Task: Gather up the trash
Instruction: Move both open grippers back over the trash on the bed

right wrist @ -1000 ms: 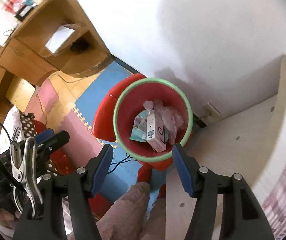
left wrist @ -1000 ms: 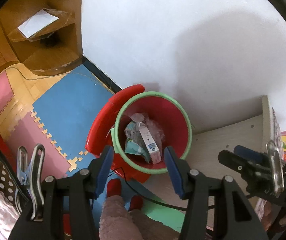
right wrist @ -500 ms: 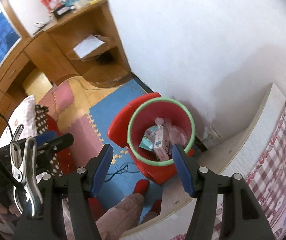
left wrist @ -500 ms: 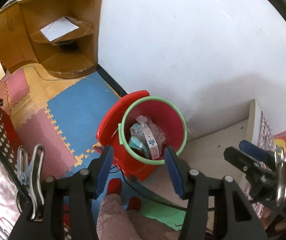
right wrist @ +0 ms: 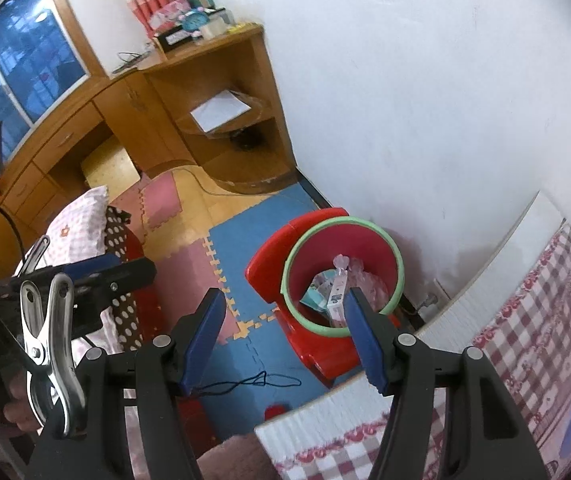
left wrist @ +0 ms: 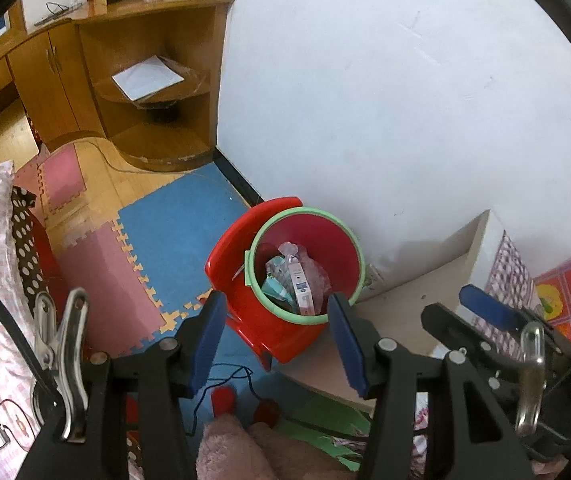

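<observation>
Trash (left wrist: 293, 282) already lies inside the red bucket with the green rim (left wrist: 359, 254), which sits on a small red plastic chair (left wrist: 229, 256) against the white wall. Nearest the cameras, the left gripper (left wrist: 271, 340) and the right gripper (right wrist: 281, 338) both hang above it with blue pads apart and nothing between them. The collecting looks largely done: a white carton stands upright among crumpled clear and teal wrappers, filling only the bucket's bottom. No loose litter shows on the blue and pink foam mats (left wrist: 157, 236). Farther off, a wooden corner shelf (left wrist: 153, 92) holds a white sheet; whether that is trash I cannot tell.
</observation>
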Tool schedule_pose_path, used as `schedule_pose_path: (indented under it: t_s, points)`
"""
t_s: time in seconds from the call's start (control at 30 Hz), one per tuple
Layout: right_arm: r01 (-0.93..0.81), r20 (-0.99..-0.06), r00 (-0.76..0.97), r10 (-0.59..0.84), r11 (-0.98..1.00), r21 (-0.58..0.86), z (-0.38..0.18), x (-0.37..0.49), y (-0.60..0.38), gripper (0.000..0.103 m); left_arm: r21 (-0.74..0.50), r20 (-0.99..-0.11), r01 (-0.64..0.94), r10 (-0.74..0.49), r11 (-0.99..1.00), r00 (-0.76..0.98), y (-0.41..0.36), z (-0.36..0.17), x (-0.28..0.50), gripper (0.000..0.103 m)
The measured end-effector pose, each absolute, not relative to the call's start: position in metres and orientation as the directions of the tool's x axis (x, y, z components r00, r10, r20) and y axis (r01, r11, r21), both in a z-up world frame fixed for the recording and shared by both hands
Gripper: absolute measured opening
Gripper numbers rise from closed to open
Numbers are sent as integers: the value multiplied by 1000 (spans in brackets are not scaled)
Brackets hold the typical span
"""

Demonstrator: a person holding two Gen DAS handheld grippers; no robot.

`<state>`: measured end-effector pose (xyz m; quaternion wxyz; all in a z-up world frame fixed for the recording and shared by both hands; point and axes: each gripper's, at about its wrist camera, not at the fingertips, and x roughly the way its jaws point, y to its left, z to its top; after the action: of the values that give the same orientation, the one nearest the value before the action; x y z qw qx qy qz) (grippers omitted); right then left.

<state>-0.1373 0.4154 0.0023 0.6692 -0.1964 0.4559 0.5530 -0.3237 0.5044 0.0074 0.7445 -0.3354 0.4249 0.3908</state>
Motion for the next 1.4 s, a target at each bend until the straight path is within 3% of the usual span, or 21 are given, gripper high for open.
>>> schedule_pose_path:
  t_s: [0.3, 0.8, 1.4]
  points:
    - [-919, -786, -47, 616, 281, 276, 27, -166, 366, 63, -164, -885, -857, 310, 488, 346, 473, 32, -341, 55]
    - [-834, -759, 89, 644, 464, 297, 52, -193, 248, 63, -116, -870, -740, 292, 662, 398, 384, 56, -349, 56]
    - [-608, -772, 325, 546, 746, 272, 63, -192, 82, 63, -156, -866, -458, 103, 875, 490, 265, 61, -286, 55]
